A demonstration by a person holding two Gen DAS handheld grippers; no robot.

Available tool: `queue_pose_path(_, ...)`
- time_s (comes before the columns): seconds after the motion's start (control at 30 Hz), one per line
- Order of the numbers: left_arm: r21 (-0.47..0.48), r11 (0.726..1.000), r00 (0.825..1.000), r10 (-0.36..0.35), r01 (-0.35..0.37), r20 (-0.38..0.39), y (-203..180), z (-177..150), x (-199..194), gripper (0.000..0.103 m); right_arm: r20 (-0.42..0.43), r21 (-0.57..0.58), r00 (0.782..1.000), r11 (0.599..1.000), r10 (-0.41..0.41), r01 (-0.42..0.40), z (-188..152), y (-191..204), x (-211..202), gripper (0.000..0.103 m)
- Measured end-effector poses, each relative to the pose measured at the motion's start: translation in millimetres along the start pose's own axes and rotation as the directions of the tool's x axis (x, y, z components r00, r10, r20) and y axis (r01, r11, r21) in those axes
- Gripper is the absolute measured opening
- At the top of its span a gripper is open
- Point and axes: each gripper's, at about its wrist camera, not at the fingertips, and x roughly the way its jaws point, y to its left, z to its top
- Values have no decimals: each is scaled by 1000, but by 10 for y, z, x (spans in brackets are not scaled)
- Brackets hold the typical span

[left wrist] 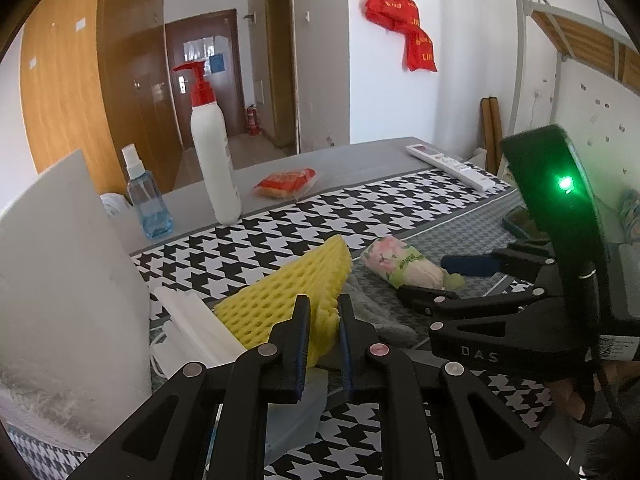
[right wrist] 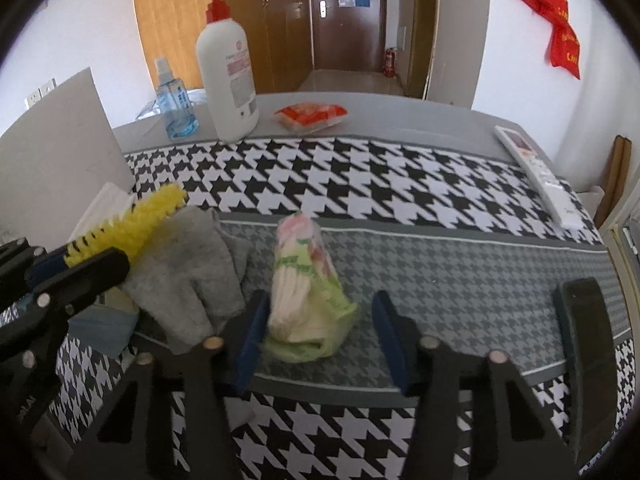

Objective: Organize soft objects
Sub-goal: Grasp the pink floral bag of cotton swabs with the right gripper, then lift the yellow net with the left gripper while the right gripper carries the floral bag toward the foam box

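Observation:
My left gripper (left wrist: 324, 304) is shut on the near corner of a yellow waffle sponge (left wrist: 288, 284), which tilts up off the houndstooth mat (left wrist: 360, 208). From the right wrist view the sponge (right wrist: 136, 220) sits edge-on, pinched in the left gripper (right wrist: 80, 256). A tissue pack in a floral green wrapper (right wrist: 304, 280) lies between the jaws of my right gripper (right wrist: 320, 300). The left pad touches it and the right pad stands well apart, so that gripper is open. A grey knitted glove (right wrist: 188, 268) lies flat between sponge and pack.
At the back stand a white pump bottle (right wrist: 228, 68) and a blue spray bottle (right wrist: 176, 100), with a red snack packet (right wrist: 310, 116) beside them. A remote (right wrist: 536, 172) and a dark phone (right wrist: 592, 344) lie at the right. A white board (right wrist: 60, 140) and folded masks (left wrist: 196, 320) are at the left.

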Motion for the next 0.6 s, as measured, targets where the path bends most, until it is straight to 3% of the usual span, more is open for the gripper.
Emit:
queue_pose_path(0.07,0,1000,1000,3,-3,3,5,-3,-5,12,-9,-1,1000,1000,4,-4,-3,5,19,38)
queue_pose_path(0.17,4,1000,1000,4,-4,5,-1,-8,-24,11,4,2,1000,1000,2,-2,-9,6,-12,32)
queue_pose_path(0.6,-4,1000,997,10,-10,83,2,3,-350,11,82,34,997,999,-2,-1,-63,18,-414,31)
